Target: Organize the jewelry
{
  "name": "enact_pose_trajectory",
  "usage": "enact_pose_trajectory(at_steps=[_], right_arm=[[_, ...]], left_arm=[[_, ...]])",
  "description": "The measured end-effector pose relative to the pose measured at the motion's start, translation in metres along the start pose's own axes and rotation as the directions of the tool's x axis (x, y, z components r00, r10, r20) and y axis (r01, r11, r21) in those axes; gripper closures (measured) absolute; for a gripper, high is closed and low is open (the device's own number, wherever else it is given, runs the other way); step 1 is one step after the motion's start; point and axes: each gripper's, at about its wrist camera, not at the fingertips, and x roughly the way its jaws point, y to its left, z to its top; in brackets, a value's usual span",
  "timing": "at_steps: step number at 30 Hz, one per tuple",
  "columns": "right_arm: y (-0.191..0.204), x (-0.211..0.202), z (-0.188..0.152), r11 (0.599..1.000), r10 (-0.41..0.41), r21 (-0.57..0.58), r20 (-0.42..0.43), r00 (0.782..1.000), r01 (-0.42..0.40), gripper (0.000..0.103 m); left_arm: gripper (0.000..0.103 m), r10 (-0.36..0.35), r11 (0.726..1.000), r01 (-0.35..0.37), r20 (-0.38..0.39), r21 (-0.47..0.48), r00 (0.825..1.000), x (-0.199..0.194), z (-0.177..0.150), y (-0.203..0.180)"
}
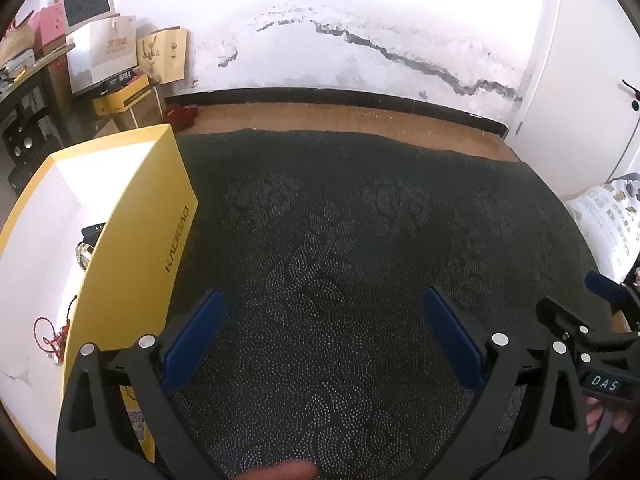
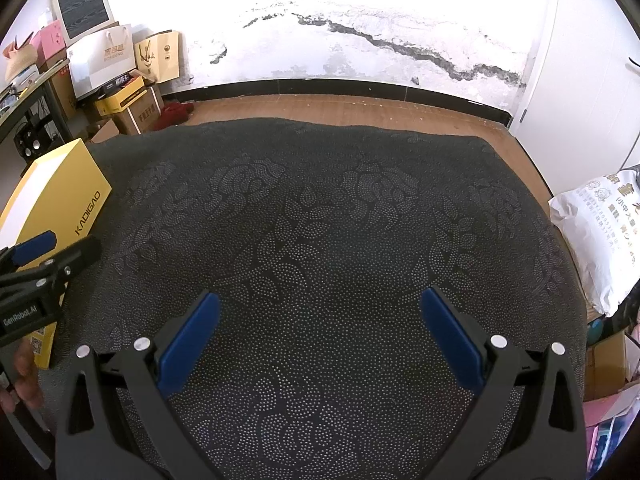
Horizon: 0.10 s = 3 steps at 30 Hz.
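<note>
A yellow box point(image 1: 136, 236) with a white inside stands open on the left of the dark patterned cloth point(image 1: 340, 240). Inside it lie a red cord bracelet point(image 1: 50, 334) and a watch point(image 1: 86, 250) with a black strap. My left gripper point(image 1: 322, 300) is open and empty above the cloth, just right of the box. My right gripper point(image 2: 320, 304) is open and empty over the middle of the cloth point(image 2: 320, 208). The box point(image 2: 60, 200) and the left gripper point(image 2: 48, 256) show at the left edge of the right wrist view. The right gripper point(image 1: 592, 308) shows at the right edge of the left wrist view.
Wooden floor point(image 1: 340, 118) and a cracked white wall point(image 1: 360, 40) lie beyond the cloth. Stacked cartons and paper bags point(image 1: 120, 56) stand at the back left. A white printed sack point(image 2: 600, 240) sits at the right. A white door point(image 2: 580, 60) is at the far right.
</note>
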Motion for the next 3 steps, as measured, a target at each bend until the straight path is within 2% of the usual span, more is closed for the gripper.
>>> enact_pose_trajectory(at_steps=[3], right_arm=[[0.0000,-0.0005,0.0001,1.000,0.000,0.000,0.000,1.000,0.000,0.005]], left_arm=[[0.006,0.002,1.000,-0.002,-0.019,0.005,1.000,0.0028,-0.0006,-0.0007]])
